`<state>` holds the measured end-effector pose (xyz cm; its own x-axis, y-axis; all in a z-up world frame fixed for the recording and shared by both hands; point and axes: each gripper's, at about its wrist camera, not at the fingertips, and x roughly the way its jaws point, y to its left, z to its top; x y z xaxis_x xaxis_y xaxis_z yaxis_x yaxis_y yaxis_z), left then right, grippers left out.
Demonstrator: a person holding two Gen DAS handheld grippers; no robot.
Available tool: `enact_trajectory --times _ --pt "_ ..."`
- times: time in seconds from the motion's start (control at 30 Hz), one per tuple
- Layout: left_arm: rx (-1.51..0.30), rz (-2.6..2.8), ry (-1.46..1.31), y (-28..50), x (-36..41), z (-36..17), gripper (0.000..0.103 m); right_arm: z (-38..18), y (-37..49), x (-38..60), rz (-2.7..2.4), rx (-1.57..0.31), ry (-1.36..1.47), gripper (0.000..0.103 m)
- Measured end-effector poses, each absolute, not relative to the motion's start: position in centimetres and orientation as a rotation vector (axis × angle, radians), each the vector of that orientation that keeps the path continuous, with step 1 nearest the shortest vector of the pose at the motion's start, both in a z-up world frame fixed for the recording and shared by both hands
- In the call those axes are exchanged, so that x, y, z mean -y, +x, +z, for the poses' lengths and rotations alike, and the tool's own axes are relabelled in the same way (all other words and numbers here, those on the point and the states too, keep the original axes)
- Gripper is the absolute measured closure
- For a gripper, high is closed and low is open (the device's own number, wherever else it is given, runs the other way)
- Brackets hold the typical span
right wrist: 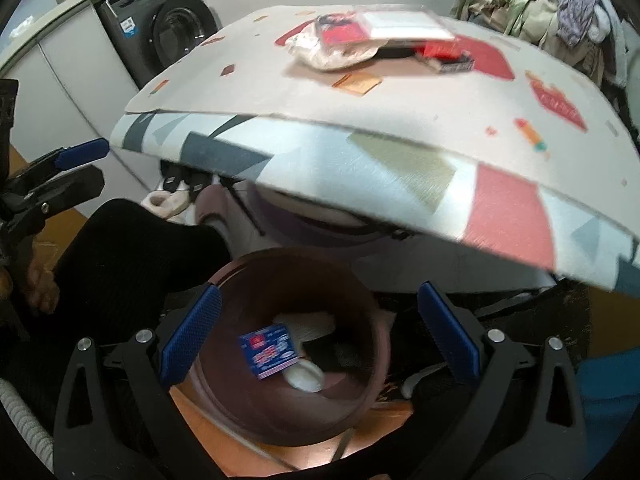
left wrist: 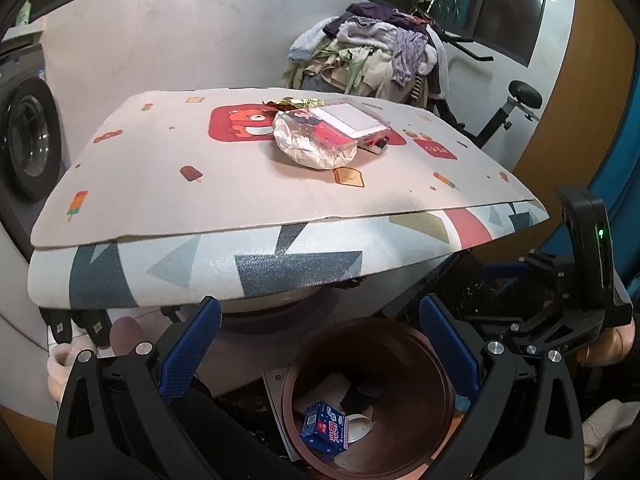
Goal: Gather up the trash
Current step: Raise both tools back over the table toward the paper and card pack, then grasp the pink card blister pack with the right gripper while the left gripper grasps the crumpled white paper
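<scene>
A brown round trash bin [left wrist: 436, 364] [right wrist: 376, 344] stands on the floor below the table's front edge. Inside lie a blue carton [left wrist: 325, 427] [right wrist: 269, 349], a white lid [right wrist: 304, 378] and white paper. On the table, a crumpled white wrapper [left wrist: 308, 148] [right wrist: 332, 56], a clear plastic case [left wrist: 352, 118] [right wrist: 404, 24], a gold foil wrapper [left wrist: 294, 103] and a small red-black box [right wrist: 448, 58] lie together. My left gripper [left wrist: 320, 344] is open and empty above the bin. My right gripper [right wrist: 320, 332] is open and empty above the bin too.
The table [left wrist: 224, 172] wears a cartoon mat over a geometric cloth. A washing machine [right wrist: 168, 32] stands at the left. A heap of clothes [left wrist: 376, 52] lies behind the table on an exercise bike. The person's black-clad leg [right wrist: 128, 248] is beside the bin.
</scene>
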<state>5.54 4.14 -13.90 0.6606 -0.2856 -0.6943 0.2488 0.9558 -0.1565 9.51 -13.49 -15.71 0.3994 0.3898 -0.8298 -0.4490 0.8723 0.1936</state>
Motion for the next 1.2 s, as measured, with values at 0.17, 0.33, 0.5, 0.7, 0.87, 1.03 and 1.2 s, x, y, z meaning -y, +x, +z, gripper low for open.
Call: enact_trajectory --times 0.17,0.33,0.5,0.7,0.87,1.03,1.2 --pt "-0.776 -0.324 -0.020 7.4 -3.8 -12.6 0.006 -13.0 11.0 14.3 0.498 -0.879 -0.109 0.006" --pt "-0.757 -0.367 -0.059 10.0 -4.0 -10.5 0.006 -10.7 13.8 14.0 0.459 -0.727 -0.308 0.006" --pt "-0.767 -0.372 -0.087 12.7 -4.3 -9.5 0.006 -10.0 17.3 13.2 0.316 -0.636 -0.541 0.006" --pt "-0.802 -0.380 -0.104 15.5 -5.1 -10.2 0.006 -10.6 21.6 12.6 0.241 -0.584 -0.656 0.006" --pt "-0.832 -0.383 -0.172 18.0 -6.1 -11.5 0.006 -12.8 24.4 9.7 0.241 -0.519 -0.838 0.006" --pt "-0.853 -0.393 -0.234 20.1 -6.8 -12.9 0.006 -16.3 26.2 6.4 0.276 -0.427 -1.111 0.006" --pt "-0.873 -0.399 -0.258 22.0 -7.0 -13.9 0.006 -17.6 27.9 4.7 0.316 -0.381 -1.205 0.007"
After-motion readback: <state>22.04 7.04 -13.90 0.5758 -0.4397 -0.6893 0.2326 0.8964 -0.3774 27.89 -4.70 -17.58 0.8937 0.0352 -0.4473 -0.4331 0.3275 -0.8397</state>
